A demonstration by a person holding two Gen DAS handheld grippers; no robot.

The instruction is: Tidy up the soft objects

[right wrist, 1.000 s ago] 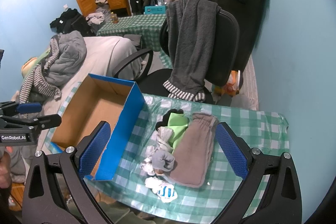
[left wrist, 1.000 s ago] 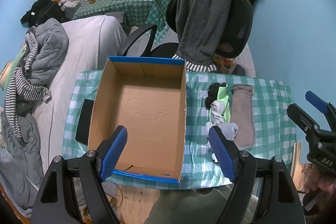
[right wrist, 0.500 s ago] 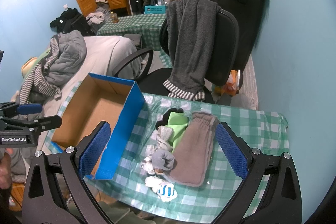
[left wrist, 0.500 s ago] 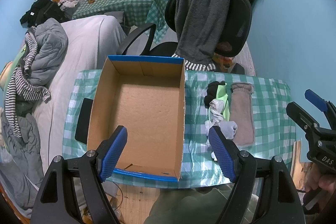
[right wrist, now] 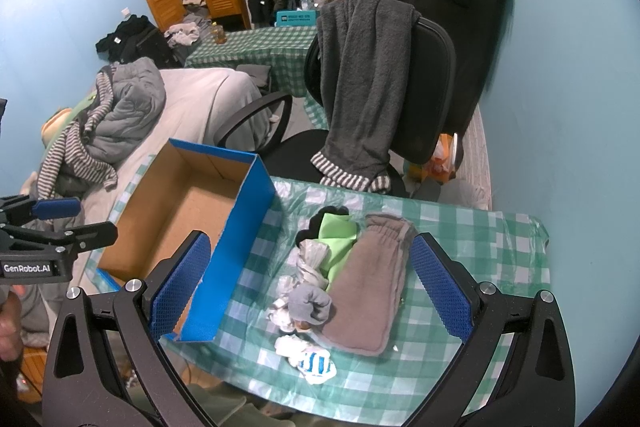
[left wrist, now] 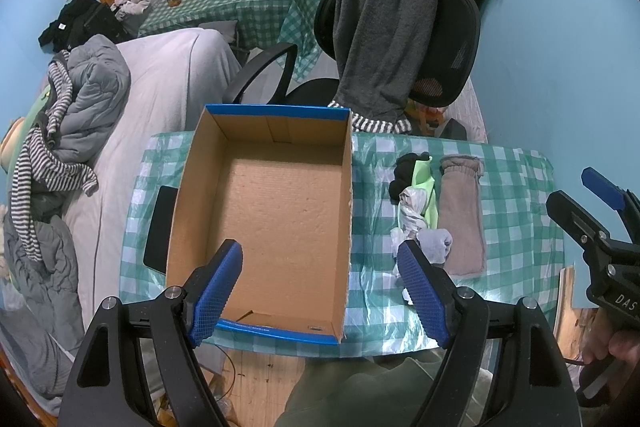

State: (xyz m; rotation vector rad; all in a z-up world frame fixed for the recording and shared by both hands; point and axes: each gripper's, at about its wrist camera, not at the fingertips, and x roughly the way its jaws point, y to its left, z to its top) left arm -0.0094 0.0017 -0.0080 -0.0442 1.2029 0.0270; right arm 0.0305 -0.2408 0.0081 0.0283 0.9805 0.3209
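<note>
Table [left wrist: 516, 195] with a green-and-white checked cover, wrinkled clear plastic over it; seen from above in both wrist views. An office chair [right wrist: 434, 87] stands at its far edge, 12 o'clock, with a dark grey garment [right wrist: 360, 79] draped over the backrest.

Cardboard box [left wrist: 280, 211], open-topped, brown inside and blue outside, occupying the table's 9 o'clock half; its interior holds nothing. A flat black object [left wrist: 158, 227] lies just beside the box's outer wall, at 9 o'clock of it.

Soft objects, grouped at 3 o'clock of the box, apart from its wall. Taupe fleece piece [right wrist: 370, 287], the largest, lies flat with its gathered cuff toward 12 o'clock. Touching its 9 o'clock edge: a lime-green cloth [right wrist: 338, 243] overlapping a black item [left wrist: 404, 171] at the far end; a white crumpled piece [right wrist: 314, 263] beside the green cloth; a grey rolled sock [right wrist: 310, 305] at the near end, against the taupe piece. A white sock with blue stripes [right wrist: 312, 361] lies separately at 6 o'clock of the group, close to the table's near edge.

Left gripper [left wrist: 320, 287]: blue-padded fingers spread wide, holding nothing, raised over the box's near end. Right gripper [right wrist: 308, 291]: fingers likewise spread wide and unloaded, above the sock group, the pads flanking it at 9 and 3 o'clock.
</note>
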